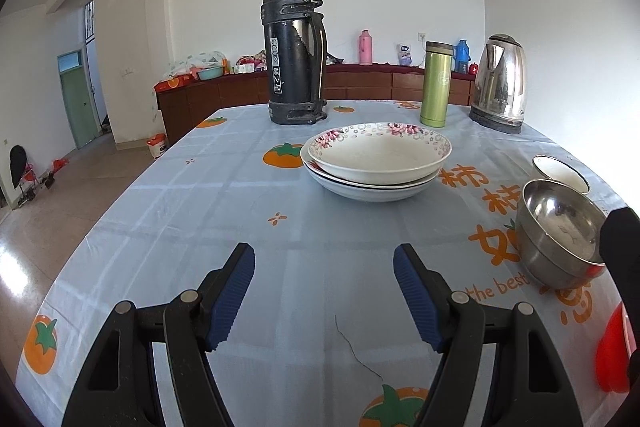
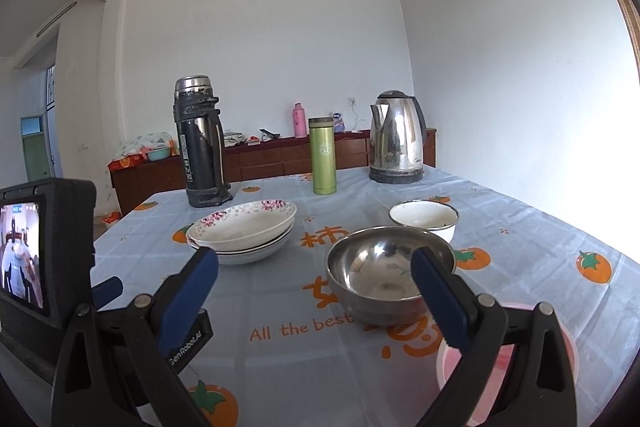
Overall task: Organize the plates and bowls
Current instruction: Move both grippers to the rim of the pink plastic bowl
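Both grippers, left gripper point(image 1: 324, 291) and right gripper point(image 2: 316, 291), are hovering open and empty; stacked plates point(image 1: 376, 163) are sitting left of the steel bowl point(image 2: 388, 273).

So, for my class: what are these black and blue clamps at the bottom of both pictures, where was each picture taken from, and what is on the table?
Each clamp is a hand-held gripper with a camera looking along its fingers. One picture is from the left gripper, the other from the right gripper. Both are open and hold nothing. On the tablecloth lie stacked plates, a steel bowl, a white bowl and a red dish. Behind stand a black flask, a green bottle and a kettle.
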Available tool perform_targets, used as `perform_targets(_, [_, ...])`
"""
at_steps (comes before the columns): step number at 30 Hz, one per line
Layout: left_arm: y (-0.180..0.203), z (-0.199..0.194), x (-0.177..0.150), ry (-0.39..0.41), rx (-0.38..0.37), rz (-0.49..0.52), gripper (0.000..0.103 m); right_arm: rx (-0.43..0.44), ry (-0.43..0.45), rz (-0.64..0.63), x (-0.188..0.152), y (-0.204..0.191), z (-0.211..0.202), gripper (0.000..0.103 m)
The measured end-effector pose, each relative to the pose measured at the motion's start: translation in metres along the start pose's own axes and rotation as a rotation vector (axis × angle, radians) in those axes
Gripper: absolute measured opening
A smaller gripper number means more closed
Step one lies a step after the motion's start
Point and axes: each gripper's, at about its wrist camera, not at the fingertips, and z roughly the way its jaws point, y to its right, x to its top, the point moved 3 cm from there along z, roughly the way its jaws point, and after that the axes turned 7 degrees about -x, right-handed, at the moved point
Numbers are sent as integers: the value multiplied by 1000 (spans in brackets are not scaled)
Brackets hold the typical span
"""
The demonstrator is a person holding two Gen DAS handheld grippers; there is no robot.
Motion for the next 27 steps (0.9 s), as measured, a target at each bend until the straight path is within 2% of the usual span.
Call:
perform_targets(8, [11, -14, -7, 8, -30, 21, 74, 27, -2, 11, 2, 10, -12, 99])
perform_targets(15, [39, -33, -16, 7, -77, 77, 74, 41, 26, 1, 5, 40, -41, 99])
perform_targets(22, [77, -54, -27, -35, -201, 71, 74, -32, -8, 17, 0, 112, -61, 98])
perform_targets(26, [109, -60, -37, -76, -270, 107, 74, -62, -102, 71, -7, 164, -57, 96])
perform_targets(27, [114, -61, -39, -78, -275, 115, 74, -59, -124, 89, -9, 174, -55, 92])
